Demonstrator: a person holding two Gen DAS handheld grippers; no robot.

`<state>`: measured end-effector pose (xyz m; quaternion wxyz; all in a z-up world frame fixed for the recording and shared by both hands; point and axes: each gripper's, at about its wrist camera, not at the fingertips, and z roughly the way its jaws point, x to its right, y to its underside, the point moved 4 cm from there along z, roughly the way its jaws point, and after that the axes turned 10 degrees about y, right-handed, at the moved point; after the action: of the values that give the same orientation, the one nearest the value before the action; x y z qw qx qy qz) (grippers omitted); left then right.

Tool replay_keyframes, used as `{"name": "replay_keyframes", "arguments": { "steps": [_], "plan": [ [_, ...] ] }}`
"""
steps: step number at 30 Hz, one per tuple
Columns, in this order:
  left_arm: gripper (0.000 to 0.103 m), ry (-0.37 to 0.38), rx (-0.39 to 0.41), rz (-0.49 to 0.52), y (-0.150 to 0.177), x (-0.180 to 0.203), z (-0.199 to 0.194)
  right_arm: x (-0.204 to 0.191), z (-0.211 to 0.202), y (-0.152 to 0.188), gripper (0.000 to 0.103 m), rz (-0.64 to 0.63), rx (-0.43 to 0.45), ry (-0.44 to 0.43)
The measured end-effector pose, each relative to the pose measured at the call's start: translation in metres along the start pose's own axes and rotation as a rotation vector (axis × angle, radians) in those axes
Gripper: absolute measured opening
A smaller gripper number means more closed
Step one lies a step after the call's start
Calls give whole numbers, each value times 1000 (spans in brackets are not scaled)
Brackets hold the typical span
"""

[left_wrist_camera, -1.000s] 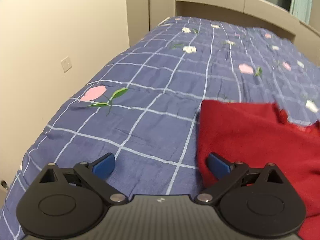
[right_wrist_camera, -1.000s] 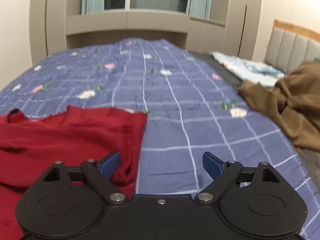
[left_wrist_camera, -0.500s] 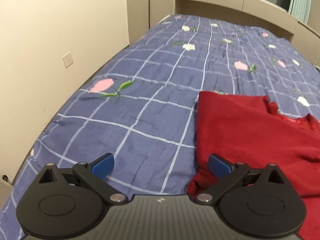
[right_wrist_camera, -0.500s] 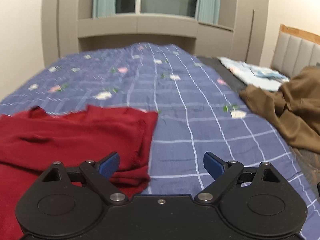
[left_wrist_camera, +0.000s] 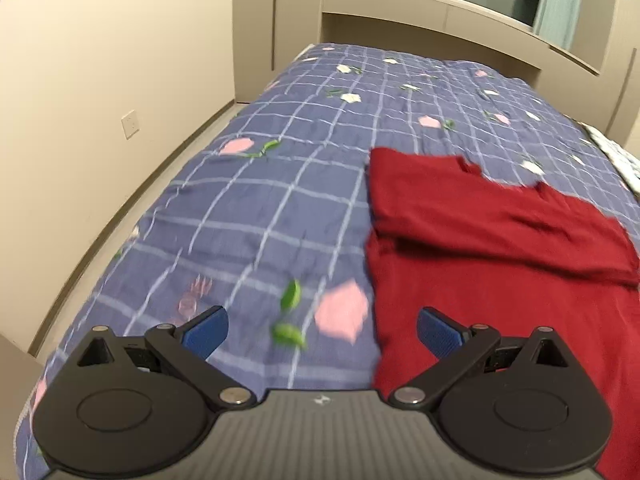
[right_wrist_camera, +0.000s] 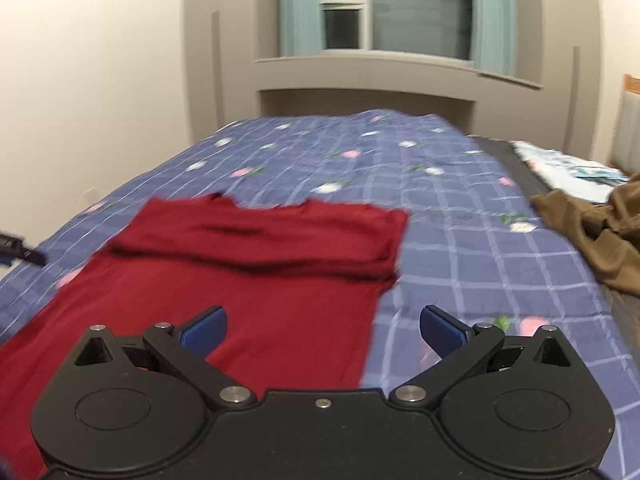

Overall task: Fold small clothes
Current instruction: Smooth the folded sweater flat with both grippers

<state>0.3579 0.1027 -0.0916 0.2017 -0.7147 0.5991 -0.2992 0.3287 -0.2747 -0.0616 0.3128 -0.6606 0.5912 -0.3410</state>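
A dark red garment (left_wrist_camera: 500, 248) (right_wrist_camera: 248, 276) lies flat on the blue checked bedspread (left_wrist_camera: 280, 184) (right_wrist_camera: 460, 216), its far part folded back over itself. My left gripper (left_wrist_camera: 322, 330) hangs open above the garment's left edge, nothing between its blue pads. Above the garment's right edge is my right gripper (right_wrist_camera: 322, 330), its jaws opening to full width with nothing between them. In the right wrist view, the tip of the left gripper (right_wrist_camera: 16, 250) shows at the left border.
A brown garment (right_wrist_camera: 600, 232) lies crumpled at the right of the bed, with a pale blue cloth (right_wrist_camera: 568, 168) behind it. A wall (left_wrist_camera: 100, 100) with a socket runs along the bed's left side. A window alcove (right_wrist_camera: 368, 80) stands beyond the bed.
Both grippers have pulled back toward the near edge and risen, so more of the red garment shows. The right gripper's jaws have spread a little wider. The garment stays folded on the bed.
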Motion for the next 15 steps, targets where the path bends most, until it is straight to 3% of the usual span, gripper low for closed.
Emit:
{"name": "replay_keyframes", "arguments": {
  "steps": [5,15],
  "plan": [
    [102,40,-47,13,41,5,-24,-13,-33,32,102,-42,-76,1],
    [102,126,-187,-14,123,12,-49,-15,-80,94,98,162,-227,0]
  ]
}}
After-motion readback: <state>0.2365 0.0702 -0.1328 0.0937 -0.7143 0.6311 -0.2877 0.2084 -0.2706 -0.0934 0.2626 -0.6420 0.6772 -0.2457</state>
